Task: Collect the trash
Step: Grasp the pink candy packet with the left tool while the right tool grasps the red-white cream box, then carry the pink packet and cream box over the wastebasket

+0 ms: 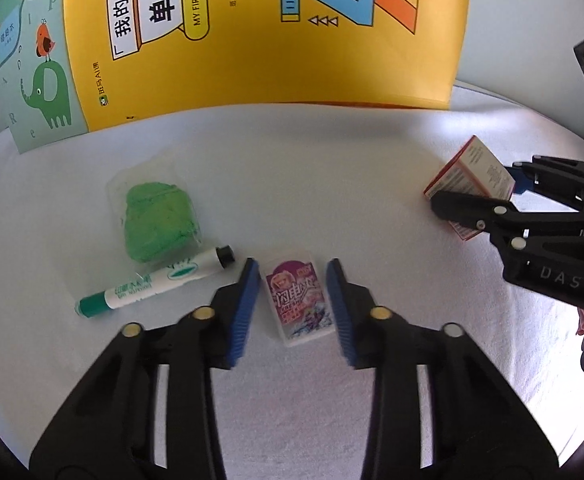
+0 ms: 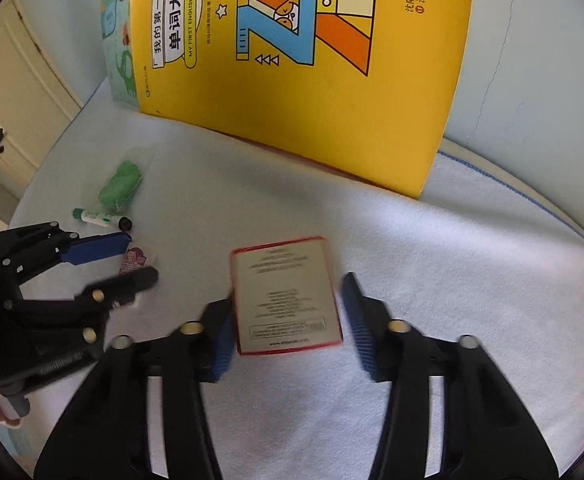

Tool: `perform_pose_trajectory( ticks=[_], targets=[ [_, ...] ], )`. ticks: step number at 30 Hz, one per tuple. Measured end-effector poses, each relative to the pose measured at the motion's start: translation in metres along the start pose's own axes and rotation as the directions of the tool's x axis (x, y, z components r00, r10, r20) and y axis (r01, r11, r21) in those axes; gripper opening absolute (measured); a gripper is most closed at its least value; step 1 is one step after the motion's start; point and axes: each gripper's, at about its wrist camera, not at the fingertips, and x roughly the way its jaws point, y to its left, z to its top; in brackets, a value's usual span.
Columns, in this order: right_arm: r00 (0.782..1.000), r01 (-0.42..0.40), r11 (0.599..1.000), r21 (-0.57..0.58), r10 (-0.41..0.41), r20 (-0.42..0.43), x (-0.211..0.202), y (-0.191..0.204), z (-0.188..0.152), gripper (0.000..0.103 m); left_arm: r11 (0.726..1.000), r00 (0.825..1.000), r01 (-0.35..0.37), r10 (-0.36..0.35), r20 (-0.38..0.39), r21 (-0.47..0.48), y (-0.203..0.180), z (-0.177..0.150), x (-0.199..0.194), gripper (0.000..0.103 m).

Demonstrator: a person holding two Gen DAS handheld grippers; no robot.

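One pink packet [image 1: 297, 302] between left fingers [image 1: 252, 304] untouched, one red-edged box [image 2: 286, 296] touching right fingers [image 2: 222, 344], two books [image 1: 260, 32]

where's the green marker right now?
In the left wrist view the green marker lies on the white cloth, left of the left gripper, just below the bagged green lump.

A white terry-cloth cover [image 2: 431, 264] spreads across the surface, daylight brightening its far edge. Behind it stands a pale blue wall [image 2: 531, 60], hairline-cracked, with a cream panelled door [image 2: 16, 92] at left.
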Motion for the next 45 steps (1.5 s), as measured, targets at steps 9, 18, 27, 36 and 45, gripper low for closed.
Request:
perform_pose_trajectory(
  ticks=[9, 18, 27, 36, 45],
  targets=[
    [0.999, -0.005, 1.000, 0.008, 0.005, 0.032, -0.013, 0.000, 0.003, 0.042, 1.000, 1.000, 0.004, -0.004, 0.017, -0.004, 0.013, 0.001, -0.013, 0.029],
    [0.999, -0.009, 1.000, -0.005, 0.010, 0.052, -0.042, 0.010, -0.012, 0.042, 1.000, 0.999, -0.008, 0.009, 0.053, -0.001, 0.010, -0.015, -0.054, 0.029],
    [0.996, -0.012, 0.999, -0.041, 0.016, 0.090, -0.080, 0.033, -0.017, 0.042, 0.999, 0.995, -0.041, 0.043, 0.092, -0.020, 0.014, -0.036, -0.099, 0.029],
    [0.993, -0.051, 0.993, -0.102, 0.061, 0.100, -0.114, 0.074, -0.032, 0.042, 0.996, 0.991, -0.070, 0.077, 0.110, -0.061, 0.031, -0.075, -0.135, 0.029],
    [0.991, -0.097, 0.974, -0.205, 0.114, 0.075, -0.126, 0.152, -0.053, 0.042, 0.984, 0.987, -0.116, 0.129, 0.094, -0.137, 0.070, -0.135, -0.173, 0.029]
  ],
)
